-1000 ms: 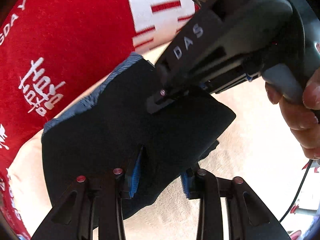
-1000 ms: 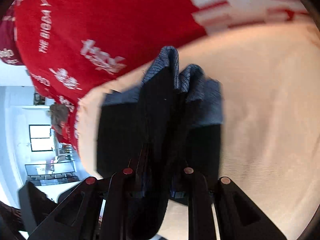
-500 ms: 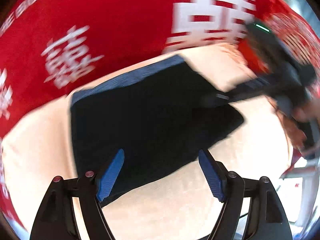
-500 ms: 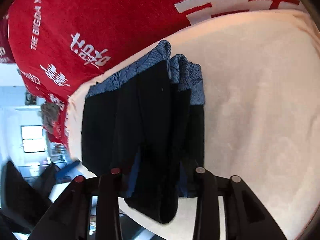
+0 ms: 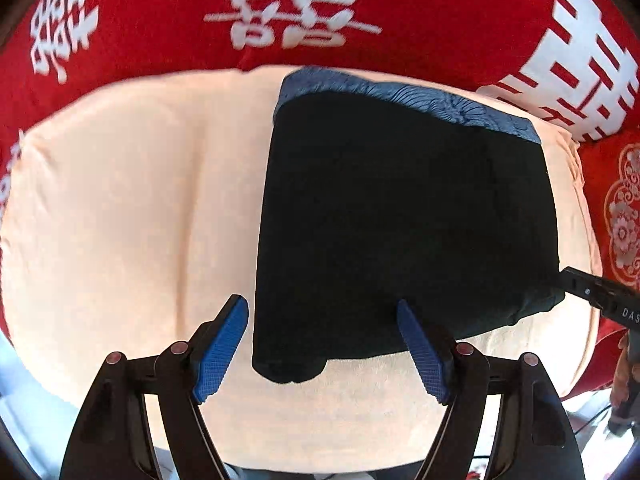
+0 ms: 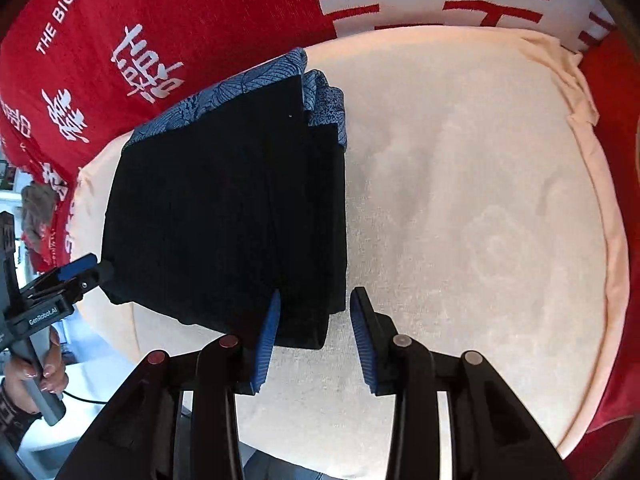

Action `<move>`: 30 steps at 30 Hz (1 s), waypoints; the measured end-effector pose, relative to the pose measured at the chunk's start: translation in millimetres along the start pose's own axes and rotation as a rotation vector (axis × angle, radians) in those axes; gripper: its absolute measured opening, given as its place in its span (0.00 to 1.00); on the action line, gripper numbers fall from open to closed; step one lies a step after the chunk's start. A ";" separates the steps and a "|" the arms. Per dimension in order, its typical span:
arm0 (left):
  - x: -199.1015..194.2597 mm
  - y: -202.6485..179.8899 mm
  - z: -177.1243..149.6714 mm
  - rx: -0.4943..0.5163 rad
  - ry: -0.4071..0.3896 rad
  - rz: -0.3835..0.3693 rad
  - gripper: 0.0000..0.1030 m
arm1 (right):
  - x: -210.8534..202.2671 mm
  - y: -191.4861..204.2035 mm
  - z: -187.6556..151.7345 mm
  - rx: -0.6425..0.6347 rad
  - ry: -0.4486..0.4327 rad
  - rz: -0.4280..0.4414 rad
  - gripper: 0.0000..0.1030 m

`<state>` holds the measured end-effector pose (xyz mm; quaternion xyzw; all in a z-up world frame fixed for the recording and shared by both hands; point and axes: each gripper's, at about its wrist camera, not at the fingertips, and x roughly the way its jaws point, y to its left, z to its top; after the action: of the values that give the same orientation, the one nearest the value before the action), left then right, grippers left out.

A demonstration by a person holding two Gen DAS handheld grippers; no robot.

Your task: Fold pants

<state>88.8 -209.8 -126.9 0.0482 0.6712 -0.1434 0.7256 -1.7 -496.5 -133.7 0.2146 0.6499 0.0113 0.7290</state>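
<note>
The pants [image 5: 404, 216], black w/ a blue patterned waistband [image 5: 408, 94], lie folded into a compact block on the cream towel [image 5: 128, 208], which sits on a red cloth [image 5: 160, 8] w/ white characters. A sec ago both grippers were clamped on the fabric: left pads pinched the near edge, right pads buried in a bunched fold. Now both have let go. Left gripper [image 5: 324, 344] has its jaws wide apart, blue pads clear of the cloth; the near corner of the pants shows between them in view, but nothing is gripped. It has also slid sideways, so the block sits more to the right of its view than before. Right gripper [image 6: 314, 334] is abt half open, jaws having just parted; the near right corner of the pants lies between its pads, fabric loose, not pinched. The folds that stood ruffled up in its view a sec ago now lie flat in layers. In the right wrist view, a hand [image 6: 36, 376] holds the left gripper's handle at lower left, its tip at the pants' left corner; can't tell if touching.
</note>
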 end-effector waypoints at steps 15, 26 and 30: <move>-14.8 11.1 14.1 -0.027 0.002 0.027 0.76 | -14.3 6.0 5.8 0.028 0.022 0.015 0.53; -9.1 14.7 28.2 -0.020 -0.005 0.006 0.76 | -11.0 -2.5 24.3 0.062 0.021 0.090 0.69; -7.2 14.5 33.6 -0.012 -0.016 -0.010 0.88 | -7.7 -6.1 27.4 0.074 0.023 0.115 0.71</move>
<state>124.6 -203.8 -118.3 0.0394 0.6667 -0.1430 0.7304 21.6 -512.4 -126.7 0.2782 0.6449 0.0314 0.7112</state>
